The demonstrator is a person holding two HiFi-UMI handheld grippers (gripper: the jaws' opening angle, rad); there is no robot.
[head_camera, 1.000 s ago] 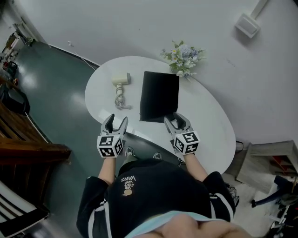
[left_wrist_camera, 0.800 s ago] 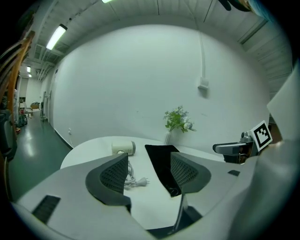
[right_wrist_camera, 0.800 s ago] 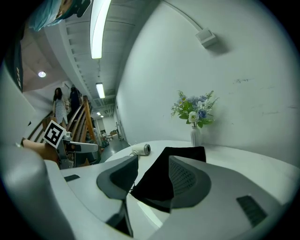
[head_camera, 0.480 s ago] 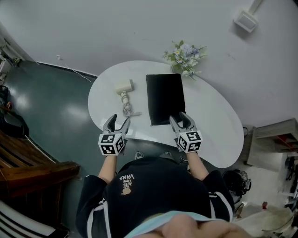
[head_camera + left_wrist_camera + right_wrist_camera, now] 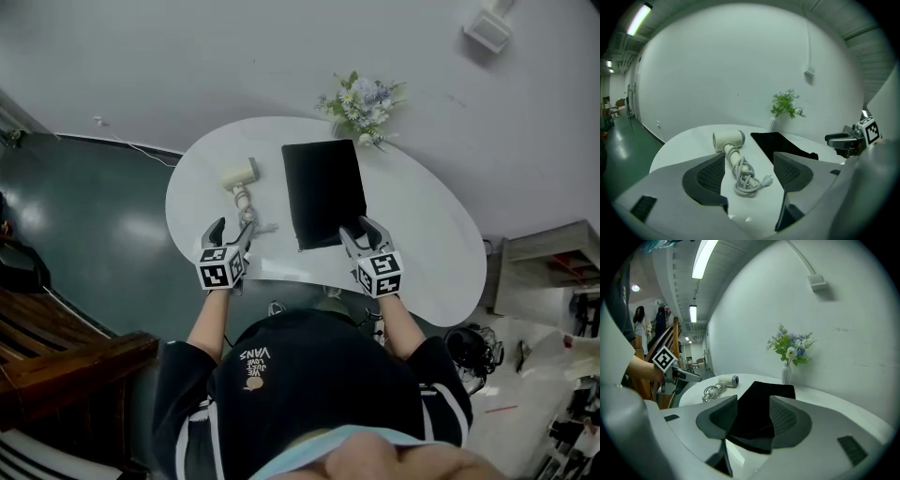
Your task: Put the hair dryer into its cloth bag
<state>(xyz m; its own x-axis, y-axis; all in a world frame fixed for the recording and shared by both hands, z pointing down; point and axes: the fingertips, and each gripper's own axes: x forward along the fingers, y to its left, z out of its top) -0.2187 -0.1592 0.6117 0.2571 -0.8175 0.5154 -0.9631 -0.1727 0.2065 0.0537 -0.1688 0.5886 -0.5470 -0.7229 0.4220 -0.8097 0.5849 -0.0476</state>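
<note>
Jaws just opening, left hand-held gripper [image 5: 232,228] faced the hair dryer [image 5: 239,173], right hand-held gripper [image 5: 361,227] straddled the cloth bag [image 5: 323,187] (both released).

Cream hair dryer [image 5: 240,172], black cloth bag [image 5: 323,189], white table [image 5: 422,239]

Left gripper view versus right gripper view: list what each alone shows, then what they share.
Left gripper view only: the right gripper. Right gripper view only: the left gripper, people far behind. Both grippers' jaws have just been opening, with nothing gripped between them. Shared: hair dryer, cloth bag, flowers, white table.
</note>
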